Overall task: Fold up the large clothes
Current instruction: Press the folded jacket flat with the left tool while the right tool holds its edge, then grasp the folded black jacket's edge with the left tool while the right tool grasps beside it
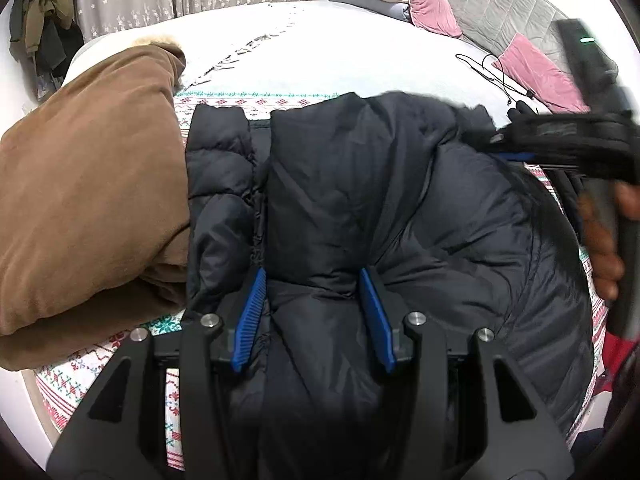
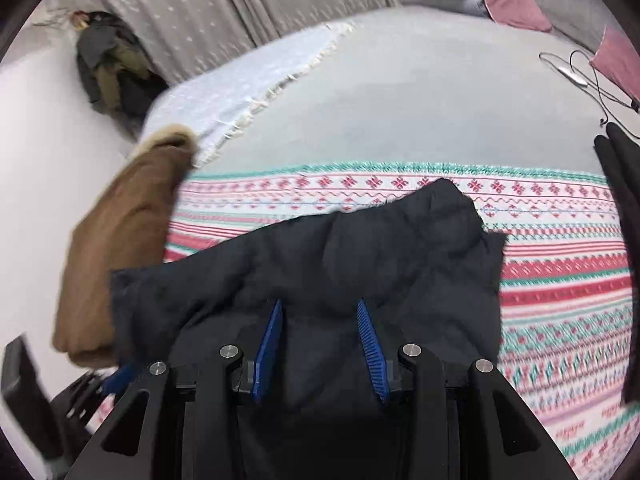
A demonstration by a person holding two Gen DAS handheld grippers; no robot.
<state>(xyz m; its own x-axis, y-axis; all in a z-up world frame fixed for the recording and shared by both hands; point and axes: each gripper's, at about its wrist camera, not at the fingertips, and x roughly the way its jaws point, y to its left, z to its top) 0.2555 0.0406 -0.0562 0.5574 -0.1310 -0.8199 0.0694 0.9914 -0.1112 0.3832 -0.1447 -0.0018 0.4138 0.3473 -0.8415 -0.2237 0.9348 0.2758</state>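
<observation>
A black puffer jacket lies on the bed, partly folded over itself. My left gripper points down onto its near part. The blue pads stand apart with a puffy fold bulging between them, and I see no clear squeeze. My right gripper is a blurred dark shape over the jacket's far right edge, held by a hand. In the right wrist view the right gripper hovers over the jacket, pads apart, with dark fabric filling the view behind them.
A folded brown coat with a fur trim lies against the jacket's left side. A patterned red-and-green blanket covers the near bed. Pink pillows and a black cable lie at the far right. Clothes are heaped by the curtain.
</observation>
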